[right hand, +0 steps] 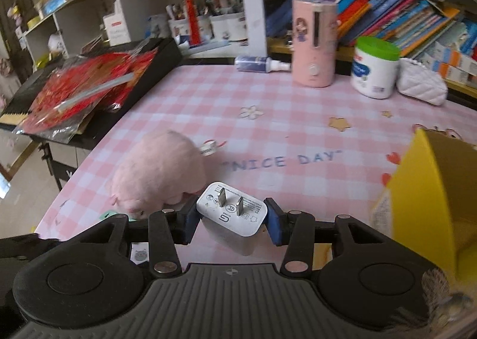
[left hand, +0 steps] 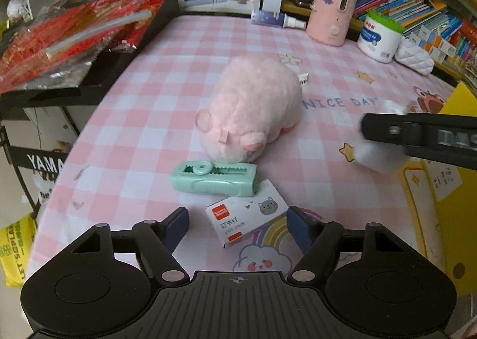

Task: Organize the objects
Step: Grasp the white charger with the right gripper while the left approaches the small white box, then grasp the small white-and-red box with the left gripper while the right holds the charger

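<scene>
Ahead of the left hand-held gripper (left hand: pixel 238 228), whose jaws stand wide apart and empty, lie a mint stapler (left hand: pixel 213 179) and a staple box (left hand: pixel 246 215) printed "订书钉" on the desk (left hand: pixel 143 118). Beyond them, a pink plush (left hand: pixel 253 109) partly hides "NICE DAY". The right hand-held gripper (right hand: pixel 232 221) clamps a white charger plug (right hand: pixel 231 215), prongs up, its fine print unreadable. A yellow box (right hand: pixel 426 189), cut off, stands to its right.
</scene>
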